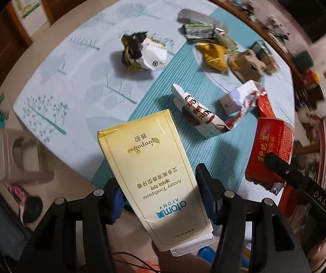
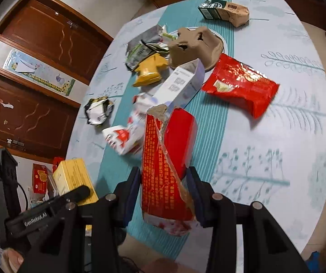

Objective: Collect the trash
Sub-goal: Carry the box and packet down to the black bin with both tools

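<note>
The left tool [image 1: 158,195] is clamped on a pale yellow Atomy toothpaste box [image 1: 153,177], its blue-padded fingers [image 1: 208,195] pressing the box's long sides near the lower end, so the box hangs tilted above the near edge of the surface [image 1: 56,75]. The right tool [image 2: 164,193] grips a torn red carton [image 2: 167,159] printed with gold characters, one pad on each side of its lower half; the carton's ragged top points away from the camera and its crushed bottom sticks out below the fingers. Both boxes are clear of the patterned cloth, side by side. The rest of the trash lies on the surface: a crumpled white and red Kinder wrapper [image 1: 199,116] just beyond the held boxes, an open white carton [image 2: 181,84] beside it, a crumpled black and white wrapper [image 1: 142,52] lying apart to the left, a yellow foil wrapper [image 2: 150,70], a brown pulp egg tray [image 2: 194,45], a shiny red snack bag [image 2: 242,84] and, farthest away, a green and brown carton [image 2: 224,11]. A beige plastic holder [image 1: 13,157] sits off the left edge of the surface.
</note>
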The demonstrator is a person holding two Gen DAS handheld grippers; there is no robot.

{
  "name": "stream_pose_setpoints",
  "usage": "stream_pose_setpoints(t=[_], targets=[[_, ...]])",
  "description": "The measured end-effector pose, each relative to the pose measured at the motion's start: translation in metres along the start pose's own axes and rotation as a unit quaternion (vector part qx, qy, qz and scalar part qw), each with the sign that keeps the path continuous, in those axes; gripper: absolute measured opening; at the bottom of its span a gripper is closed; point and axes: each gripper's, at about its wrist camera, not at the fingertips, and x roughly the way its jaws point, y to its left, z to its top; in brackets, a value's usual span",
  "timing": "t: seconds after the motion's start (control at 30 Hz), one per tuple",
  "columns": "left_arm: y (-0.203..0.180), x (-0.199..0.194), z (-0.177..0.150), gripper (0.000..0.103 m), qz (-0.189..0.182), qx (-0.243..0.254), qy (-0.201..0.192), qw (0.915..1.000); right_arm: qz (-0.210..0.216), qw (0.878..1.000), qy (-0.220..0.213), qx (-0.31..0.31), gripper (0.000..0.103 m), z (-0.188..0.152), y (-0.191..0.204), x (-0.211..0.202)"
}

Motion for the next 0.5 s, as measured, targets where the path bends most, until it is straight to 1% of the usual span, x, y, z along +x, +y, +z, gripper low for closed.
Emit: stream_pose_setpoints(t=[0.1,0.23,0.37,0.5], targets=[[0.009,-0.018,-0.002,0.055,-0.012,0.035,-0.007,0.9993,-0.003,1.0,-0.011,0.011,0.042,-0.02,0.013,-0.008],[0.023,-0.042,-0.006,0.055,-0.03,0.092,-0.017,0.9952,-0.01,0.999,-0.035,0.035,0.042,-0.052,0.034,-0.016],[0.038,-0.063,-0.017,0.055,-0.04,0.157,-0.029,0.9864,-0.009,0.995,-0.077,0.065,0.042,-0.089,0.056,-0.025],[0.057,-0.078,-0.035,0.055,-0.052,0.21,-0.037,0.9757,-0.014,0.987,-0.123,0.102,0.042,-0.129,0.082,-0.032]])
